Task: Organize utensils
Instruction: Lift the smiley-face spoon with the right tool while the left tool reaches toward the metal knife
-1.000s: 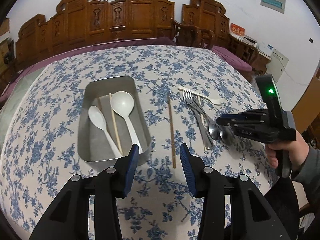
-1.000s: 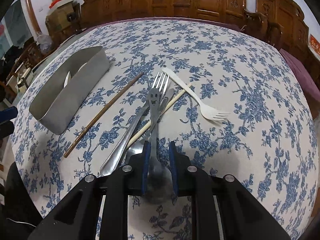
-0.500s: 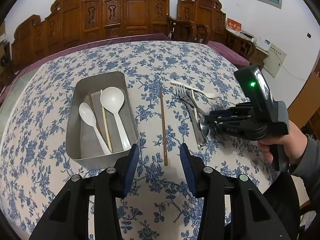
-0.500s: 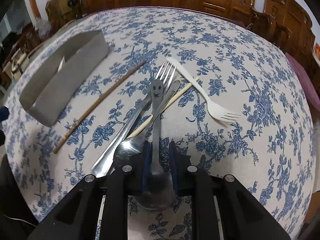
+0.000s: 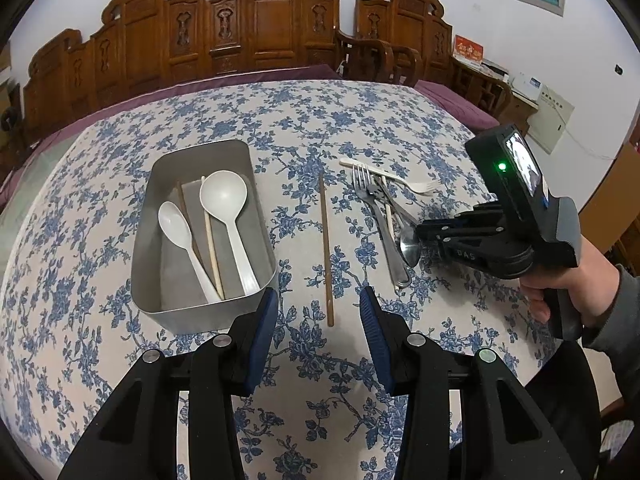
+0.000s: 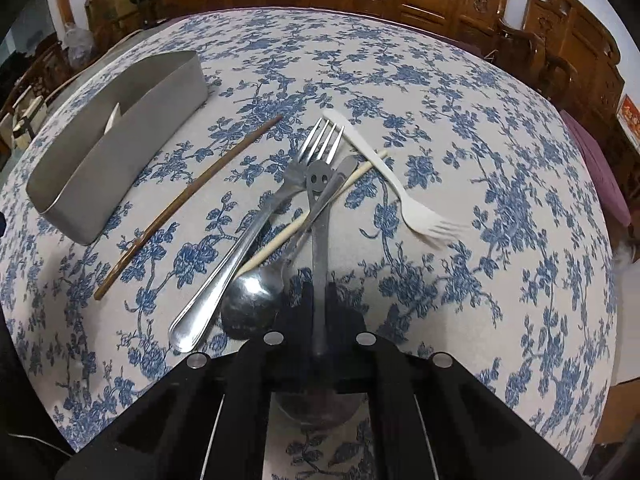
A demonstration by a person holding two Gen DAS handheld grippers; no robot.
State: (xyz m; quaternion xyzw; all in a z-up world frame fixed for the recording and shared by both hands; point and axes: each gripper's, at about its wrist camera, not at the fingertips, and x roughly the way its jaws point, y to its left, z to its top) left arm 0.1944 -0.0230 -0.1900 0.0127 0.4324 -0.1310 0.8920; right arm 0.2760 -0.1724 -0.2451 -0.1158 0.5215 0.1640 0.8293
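The right hand-held gripper (image 6: 319, 300) has just closed onto the handle of the smiley spoon (image 6: 319, 216), near its bowl, likely to free it from the pile at 6 o'clock. The metal tray (image 5: 256, 208) sits at 10 o'clock on the tabletop (image 6: 500, 160), ready to receive it. The left hand-held gripper (image 5: 318, 320) waits apart, empty.

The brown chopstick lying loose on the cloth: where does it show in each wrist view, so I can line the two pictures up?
Left wrist: the brown chopstick runs near-vertical at centre, between the metal tray and the cutlery pile, ending just ahead of the left gripper.
Right wrist: it lies diagonally left of centre, between tray and pile.
Shared landmark: the metal tray, left of the chopstick in both.
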